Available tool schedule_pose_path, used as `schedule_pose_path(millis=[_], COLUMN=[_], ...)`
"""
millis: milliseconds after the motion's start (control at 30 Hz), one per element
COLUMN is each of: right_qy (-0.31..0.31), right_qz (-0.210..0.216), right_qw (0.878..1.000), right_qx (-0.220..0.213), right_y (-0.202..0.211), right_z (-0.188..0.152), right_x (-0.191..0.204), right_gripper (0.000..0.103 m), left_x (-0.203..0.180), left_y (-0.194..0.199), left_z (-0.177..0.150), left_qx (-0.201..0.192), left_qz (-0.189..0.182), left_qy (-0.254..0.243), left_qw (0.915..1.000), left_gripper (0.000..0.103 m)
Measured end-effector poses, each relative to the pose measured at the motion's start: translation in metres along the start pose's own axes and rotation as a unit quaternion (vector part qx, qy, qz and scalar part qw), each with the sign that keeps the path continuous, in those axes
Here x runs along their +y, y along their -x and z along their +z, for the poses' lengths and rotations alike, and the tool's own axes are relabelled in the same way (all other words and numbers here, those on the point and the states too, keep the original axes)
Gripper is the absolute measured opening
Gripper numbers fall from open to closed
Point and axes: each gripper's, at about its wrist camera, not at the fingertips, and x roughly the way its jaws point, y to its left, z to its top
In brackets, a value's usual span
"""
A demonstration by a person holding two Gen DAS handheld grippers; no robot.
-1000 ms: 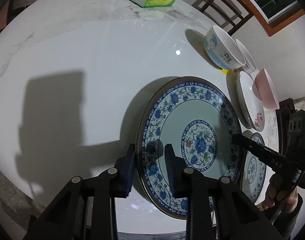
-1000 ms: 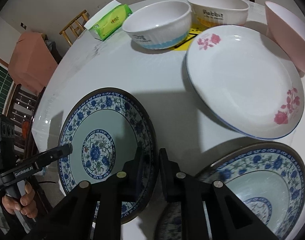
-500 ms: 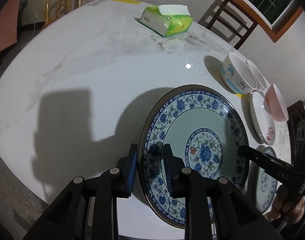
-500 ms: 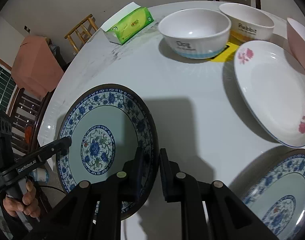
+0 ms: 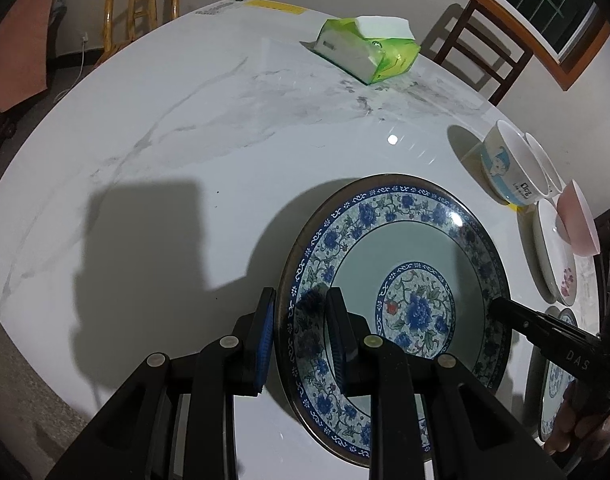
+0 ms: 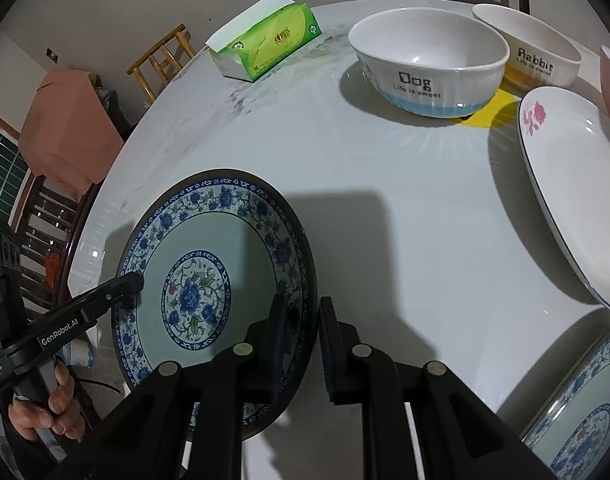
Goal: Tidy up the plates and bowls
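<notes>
Plate (image 5: 401,264) in blue and white hangs tilted above the table (image 5: 185,140), pinched at opposite rims by my left gripper (image 5: 301,340) and right gripper (image 6: 301,348) (both nearly closed on it). Bowls (image 6: 429,60) sit well apart, near the tissue pack (image 6: 265,44).

The round ceramic plate (image 6: 209,280) has a pale green well, a blue peony medallion with one red bud, a blue floral band and a dark brown rim. It lies on a white, grey-veined marble surface (image 5: 185,128). At one o'clock, a white bowl (image 6: 429,60) has a light blue base and black "Dog" lettering.
</notes>
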Motion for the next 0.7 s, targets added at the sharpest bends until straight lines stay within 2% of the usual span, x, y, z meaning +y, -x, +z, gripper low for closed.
schedule_pose_path(millis=[300,433,700], right_qy=[0.025,0.035,0.048], right_qz=[-0.016,-0.024,-0.048], right_qw=[1.0,0.999,0.996], right_qx=[-0.004,-0.007,-0.053], right_y=[0.0,0.003,0.035], right_z=[0.0,-0.001,-0.011], right_x=[0.008,0.01,0.01], right_gripper=[0.019,0.019,0.02], left_x=[0.002,0.0,-0.015], left_y=[-0.007,-0.001,0.031], left_z=[0.0,0.002,-0.001], left_qx=[0.003,-0.012,-0.066], left_qz=[0.006,0.032,0.082], left_qy=[0.003,-0.004,-0.016], left_qw=[1.0,0.9994,0.9944], left_gripper=[0.025,0.046,0.06])
